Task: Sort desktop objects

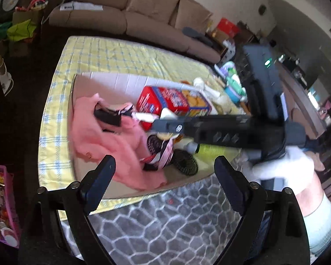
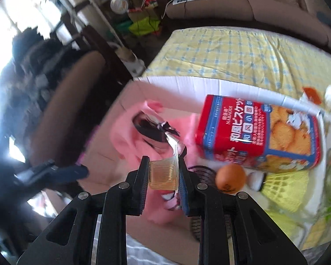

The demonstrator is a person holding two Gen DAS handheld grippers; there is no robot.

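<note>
Right gripper (image 2: 163,174) fingers clamped on a small clear jelly cup (image 2: 164,173), held above the cardboard box (image 2: 187,81); its peel tab blurred; left gripper (image 1: 164,176) fingers apart, empty; biscuit box (image 2: 260,132) partly cut off behind box wall; pink cloth (image 1: 94,137) contents indistinct.

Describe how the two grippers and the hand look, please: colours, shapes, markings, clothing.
Both grippers are black. The left gripper has two wedge-shaped fingers with ribbed dark blue pads and round silver bolts on the arms. The right gripper has the same build, with silver bolts and ribbed pads, one of them blue. Its body shows a small green light. The right hand wears a white glove and a pale sleeve.
</note>
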